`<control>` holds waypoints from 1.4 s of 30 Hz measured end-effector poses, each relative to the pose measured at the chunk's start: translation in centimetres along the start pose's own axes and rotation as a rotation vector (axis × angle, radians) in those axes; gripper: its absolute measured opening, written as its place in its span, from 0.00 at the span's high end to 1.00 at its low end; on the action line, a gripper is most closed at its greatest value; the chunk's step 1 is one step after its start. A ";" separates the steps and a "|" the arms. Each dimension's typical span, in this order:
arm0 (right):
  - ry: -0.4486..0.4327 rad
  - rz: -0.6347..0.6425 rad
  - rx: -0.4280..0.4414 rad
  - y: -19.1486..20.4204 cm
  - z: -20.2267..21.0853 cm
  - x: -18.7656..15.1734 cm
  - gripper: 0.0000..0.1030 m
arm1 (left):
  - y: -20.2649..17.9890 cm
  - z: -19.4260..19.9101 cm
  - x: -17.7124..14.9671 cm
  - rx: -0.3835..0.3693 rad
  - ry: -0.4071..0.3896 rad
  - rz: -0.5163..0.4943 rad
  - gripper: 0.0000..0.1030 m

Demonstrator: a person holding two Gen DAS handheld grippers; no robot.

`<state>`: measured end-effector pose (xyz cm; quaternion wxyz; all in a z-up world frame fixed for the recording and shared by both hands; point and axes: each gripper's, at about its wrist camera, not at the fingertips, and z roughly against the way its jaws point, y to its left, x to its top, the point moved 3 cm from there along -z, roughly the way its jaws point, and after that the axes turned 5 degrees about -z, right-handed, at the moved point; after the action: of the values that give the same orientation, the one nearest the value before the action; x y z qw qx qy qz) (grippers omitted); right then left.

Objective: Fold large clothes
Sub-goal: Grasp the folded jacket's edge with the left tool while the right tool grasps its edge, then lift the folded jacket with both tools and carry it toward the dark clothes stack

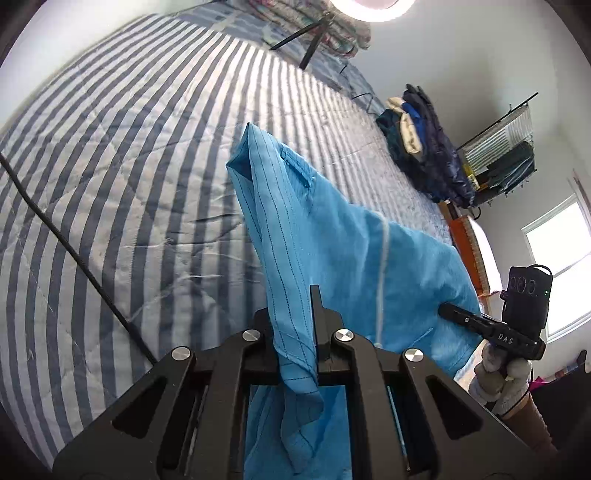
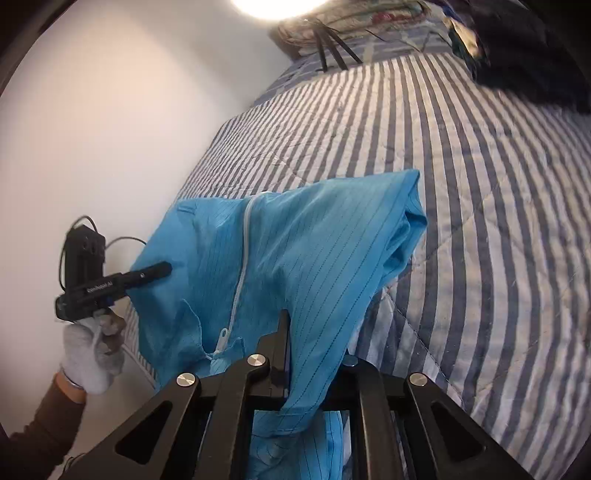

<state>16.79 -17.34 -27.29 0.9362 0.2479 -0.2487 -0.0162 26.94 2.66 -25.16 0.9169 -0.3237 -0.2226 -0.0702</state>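
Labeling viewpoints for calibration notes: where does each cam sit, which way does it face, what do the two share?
Left wrist: on the left tongs, looking down along them over the striped bed; they pinch the blue garment; right tongs and gloved right hand at right.
Right wrist: on the right tongs, facing the bed and white wall; gloved left hand at left.
Shared: garment, bed, ring light, clothes pile.

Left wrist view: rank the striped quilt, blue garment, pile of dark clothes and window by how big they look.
1. Striped quilt
2. Blue garment, swelled by nearness to the camera
3. Pile of dark clothes
4. Window, partly cut off at the edge
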 end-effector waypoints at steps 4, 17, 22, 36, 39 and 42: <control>-0.017 0.054 -0.067 3.2 1.6 0.4 0.94 | -2.2 1.3 0.3 -0.013 -0.026 -0.041 0.94; -0.153 0.257 -0.302 12.2 11.0 1.1 0.95 | -12.4 6.5 3.8 -0.068 -0.150 -0.211 0.94; -0.222 0.336 -0.401 15.5 14.0 1.4 0.95 | -15.8 8.9 4.6 -0.095 -0.190 -0.285 0.94; -0.321 0.399 -0.470 17.2 19.4 4.2 0.95 | -22.8 8.8 8.5 -0.151 -0.211 -0.383 0.94; -0.324 0.385 -0.469 15.1 20.2 6.0 0.95 | -25.0 6.2 10.8 -0.161 -0.192 -0.402 0.94; -0.337 0.351 -0.474 12.2 21.2 8.3 0.95 | -27.2 3.3 13.3 -0.179 -0.174 -0.422 0.94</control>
<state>12.86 -17.59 -1.74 0.9019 -0.0293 -0.4284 0.0472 30.21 -16.26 -1.53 0.8269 -0.3546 -0.3566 -0.2516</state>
